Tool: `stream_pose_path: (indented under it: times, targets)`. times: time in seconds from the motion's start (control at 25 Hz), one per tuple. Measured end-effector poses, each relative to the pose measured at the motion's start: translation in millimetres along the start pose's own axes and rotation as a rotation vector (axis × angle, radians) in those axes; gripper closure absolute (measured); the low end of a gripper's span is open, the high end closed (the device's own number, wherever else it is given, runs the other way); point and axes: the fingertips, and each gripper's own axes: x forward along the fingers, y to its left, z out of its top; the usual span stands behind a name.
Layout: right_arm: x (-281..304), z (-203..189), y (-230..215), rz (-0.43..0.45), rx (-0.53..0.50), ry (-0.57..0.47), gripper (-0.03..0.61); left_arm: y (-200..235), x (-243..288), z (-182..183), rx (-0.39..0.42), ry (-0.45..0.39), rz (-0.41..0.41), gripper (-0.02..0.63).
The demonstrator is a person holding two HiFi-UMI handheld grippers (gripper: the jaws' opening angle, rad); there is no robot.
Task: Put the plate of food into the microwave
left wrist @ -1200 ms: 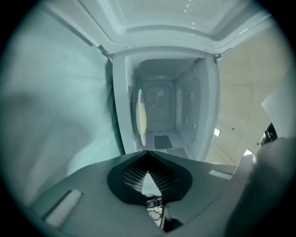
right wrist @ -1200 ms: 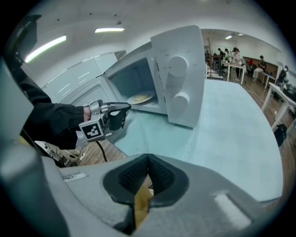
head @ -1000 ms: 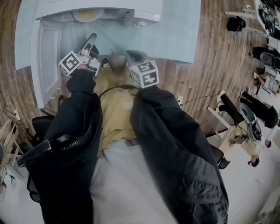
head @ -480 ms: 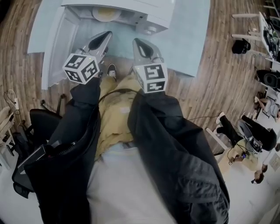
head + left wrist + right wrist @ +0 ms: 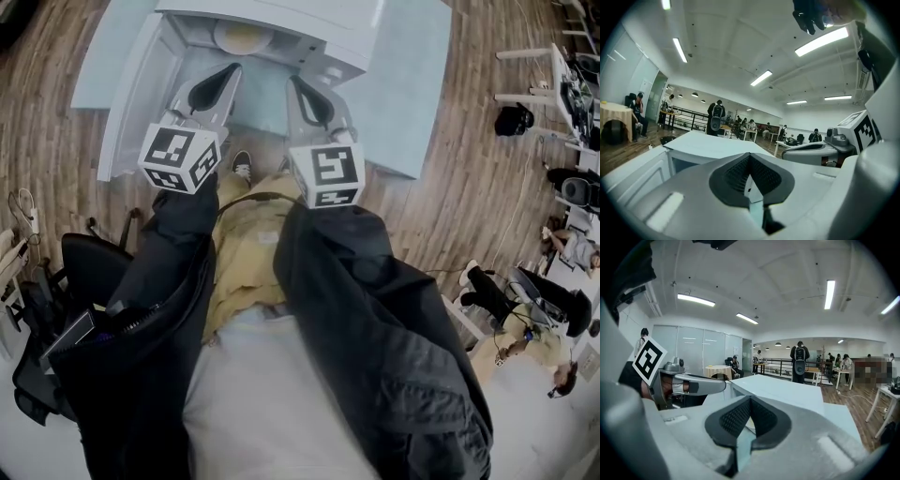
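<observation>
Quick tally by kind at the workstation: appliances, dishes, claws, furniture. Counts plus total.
Microwave: 1
Plate of food: 1
Table: 1
Claws: 2 (left claw, right claw)
Total: 5

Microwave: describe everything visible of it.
The microwave is a white box standing on a pale blue table. Its door hangs wide open at the head view's left. Inside the cavity a round plate with yellowish food shows under the top edge. The left claw and right claw, both shut and empty, hover before the opening, apparently clear of it.
</observation>
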Motion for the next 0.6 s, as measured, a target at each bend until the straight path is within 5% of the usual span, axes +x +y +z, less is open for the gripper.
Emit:
stream_pose_path:
  times: [0.6]
  targets:
    - [-5.2,41.0,11.1,-0.050,-0.017,-0.097,0.584,2.5,-22.1,39.4,0.150,-0.054,0.032,0.615]
